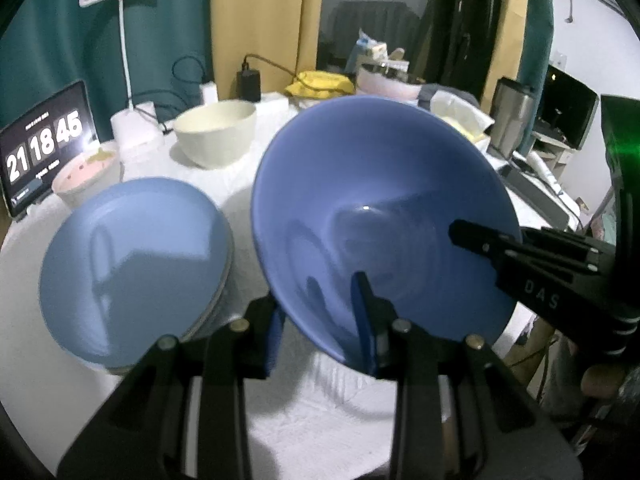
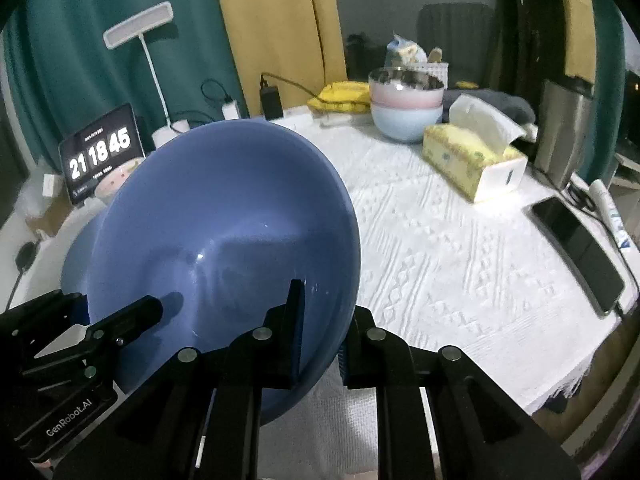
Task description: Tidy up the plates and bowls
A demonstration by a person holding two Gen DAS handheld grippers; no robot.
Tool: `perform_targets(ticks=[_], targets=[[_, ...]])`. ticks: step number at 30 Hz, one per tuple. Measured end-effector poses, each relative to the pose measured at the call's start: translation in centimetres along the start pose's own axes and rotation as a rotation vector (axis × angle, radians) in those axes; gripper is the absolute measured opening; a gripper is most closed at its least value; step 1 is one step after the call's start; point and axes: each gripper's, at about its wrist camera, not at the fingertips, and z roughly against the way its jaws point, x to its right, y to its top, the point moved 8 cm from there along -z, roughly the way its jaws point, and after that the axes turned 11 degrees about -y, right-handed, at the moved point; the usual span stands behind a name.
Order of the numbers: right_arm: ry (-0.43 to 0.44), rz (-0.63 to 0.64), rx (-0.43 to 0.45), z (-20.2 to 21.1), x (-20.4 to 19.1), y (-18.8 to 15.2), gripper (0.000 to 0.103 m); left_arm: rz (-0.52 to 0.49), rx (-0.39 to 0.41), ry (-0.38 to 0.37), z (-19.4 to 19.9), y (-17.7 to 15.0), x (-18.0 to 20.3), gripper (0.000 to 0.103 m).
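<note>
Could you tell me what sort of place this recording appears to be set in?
Probably a lived-in home room, not a lab: a table under a white tablecloth holds a tissue box, a desk lamp and a clock display, with curtains behind.

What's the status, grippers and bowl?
Left gripper and right gripper both clamped on rim of blue bowl, bowl tilted, off the table. Blue plate stack beside it. Nothing blocking.

A: The blue bowl [image 1: 380, 208] looks glossy and smooth, glazed like ceramic.
B: Beneath it, the white tablecloth [image 2: 460, 248] is matt woven cloth, embossed. Behind the bowl, a steel tumbler [image 1: 512, 116], brushed metal.
</note>
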Motion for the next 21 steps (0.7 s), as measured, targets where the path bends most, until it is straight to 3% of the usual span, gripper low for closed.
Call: perform_targets(ticks=[21], targets=[[0.045,-0.040,-0.067,-3.1,0.6,1.8,0.017,0.030,-0.041,-0.019,-2.3,1.2,-0.5,0.034]])
